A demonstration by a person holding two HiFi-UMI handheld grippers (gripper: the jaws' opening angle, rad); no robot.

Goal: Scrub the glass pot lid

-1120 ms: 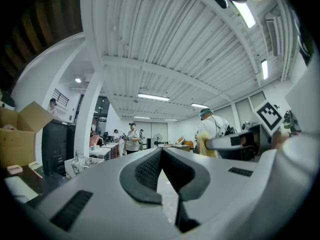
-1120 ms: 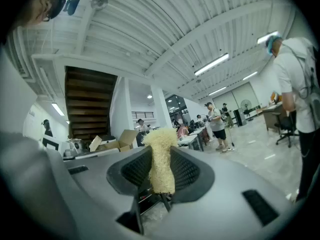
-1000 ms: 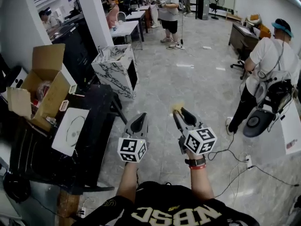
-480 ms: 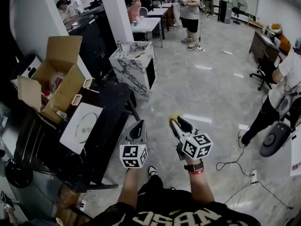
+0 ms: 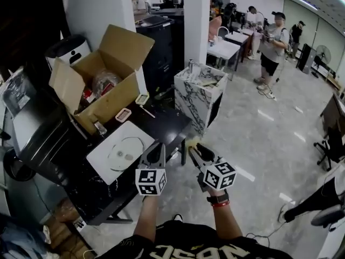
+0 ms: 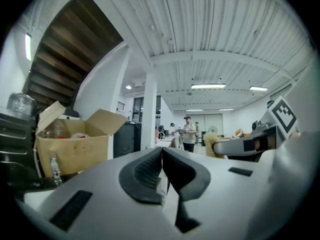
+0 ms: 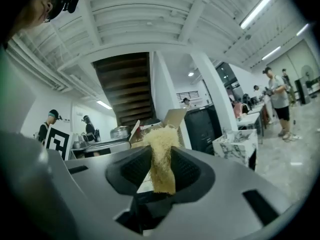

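Pinching 1 yellow sponge (image 7: pixel 160 134) in the right tongs (image 5: pixel 194 147), clamped firmly on its middle, with the frayed end poking out past the tips. Keeping nothing in the left tongs (image 6: pixel 161 154), pressed fully together. Holding both side by side, low in the middle of the head view, tips aimed toward the top of the frame, right at the near edge of the black table (image 5: pixel 161 120).

Looking for the glass lid (image 5: pixel 124 154): lies flat on a white board (image 5: pixel 133 131) on that table, centre-left of the frame, to the left of both tongs and about level with their tips. Sits just beside the left tongs, with the sponge-carrying right tongs farther off, on the far side of the left pair. Being round, offers no long axis to line up with. Seems to face knob up, though too faint through the glass to be sure.

Judging from that, calls for carrying the sponge leftward across the frame, past or over the left tongs, then down onto the glass. Leaves the nearer left tongs free to steady the rim, probably needed, since a lid loose on a smooth board may slide or spin under scrubbing.

Counting: 1 lid, 1 sponge, 2 tongs, 1 white board, 1 table, and 1 open cardboard box (image 5: pixel 97 80) in the upper left of the frame, well apart from the lid.
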